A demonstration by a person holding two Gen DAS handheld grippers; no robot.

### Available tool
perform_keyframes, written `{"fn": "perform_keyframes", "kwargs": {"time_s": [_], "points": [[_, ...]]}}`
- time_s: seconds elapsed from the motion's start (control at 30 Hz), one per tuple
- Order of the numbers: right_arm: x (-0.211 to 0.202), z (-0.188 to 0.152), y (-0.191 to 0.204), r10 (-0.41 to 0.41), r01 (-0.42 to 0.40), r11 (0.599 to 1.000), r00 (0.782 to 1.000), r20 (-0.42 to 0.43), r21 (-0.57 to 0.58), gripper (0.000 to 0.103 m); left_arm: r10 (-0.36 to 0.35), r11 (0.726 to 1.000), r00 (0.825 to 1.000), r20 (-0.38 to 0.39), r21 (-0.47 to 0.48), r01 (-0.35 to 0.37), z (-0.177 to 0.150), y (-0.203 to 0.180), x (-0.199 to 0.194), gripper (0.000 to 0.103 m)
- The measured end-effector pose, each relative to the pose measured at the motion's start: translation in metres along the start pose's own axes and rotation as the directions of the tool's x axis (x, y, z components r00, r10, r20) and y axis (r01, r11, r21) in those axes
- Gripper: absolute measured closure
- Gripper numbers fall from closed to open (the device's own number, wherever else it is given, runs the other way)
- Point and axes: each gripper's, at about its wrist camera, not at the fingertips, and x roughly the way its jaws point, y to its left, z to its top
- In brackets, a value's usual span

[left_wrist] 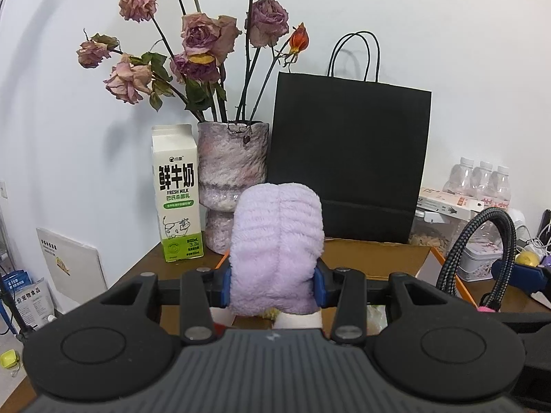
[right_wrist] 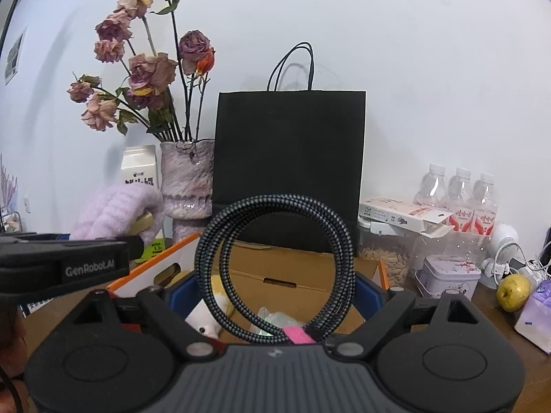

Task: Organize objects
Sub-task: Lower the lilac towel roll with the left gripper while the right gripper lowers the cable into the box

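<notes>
Cardboard box (right_wrist: 303, 275) sits open on the table at 12 o'clock of both grippers, w/ a white plush (right_wrist: 203, 323), clear plastic wrap (right_wrist: 275, 320) & sth yellow inside, mostly hidden. Left gripper (left_wrist: 272, 284) clamps a lilac fluffy towel roll (left_wrist: 277, 247) above the box's left side; right gripper (right_wrist: 275, 296) has its blue fingers (right_wrist: 175, 296) wide apart w/ a coiled braided cable (right_wrist: 275, 261) upright between them, contact point hidden, can't tell if gripped. Dried roses in a vase (left_wrist: 232, 172) at 11 o'clock, milk carton (left_wrist: 177, 192) beside it, black paper bag (left_wrist: 347, 158) behind the box.

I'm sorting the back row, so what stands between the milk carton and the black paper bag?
A mottled pink vase of dried roses stands between the milk carton and the black paper bag. Both wrist views show it.
</notes>
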Motion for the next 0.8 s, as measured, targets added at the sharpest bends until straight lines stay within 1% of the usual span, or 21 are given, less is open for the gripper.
{"fn": "perform_keyframes", "kwargs": {"time_s": [0.37, 0.5, 0.8], "points": [[0.036, 0.009, -0.005, 0.004, -0.004, 1.000, 1.000, -0.026, -0.011, 0.014, 0.005, 1.000, 1.000, -0.024, -0.003, -0.005, 0.006, 0.001, 0.036, 0.060], [0.050, 0.009, -0.006, 0.017, -0.019, 1.000, 0.998, -0.062, -0.023, 0.014, 0.006, 1.000, 0.999, -0.032, 0.002, -0.006, 0.008, 0.002, 0.048, 0.060], [0.084, 0.006, -0.019, 0.014, -0.015, 1.000, 0.992, -0.129, -0.006, 0.014, 0.008, 1.000, 0.998, -0.064, 0.028, -0.006, 0.006, 0.000, 0.077, 0.060]]}}
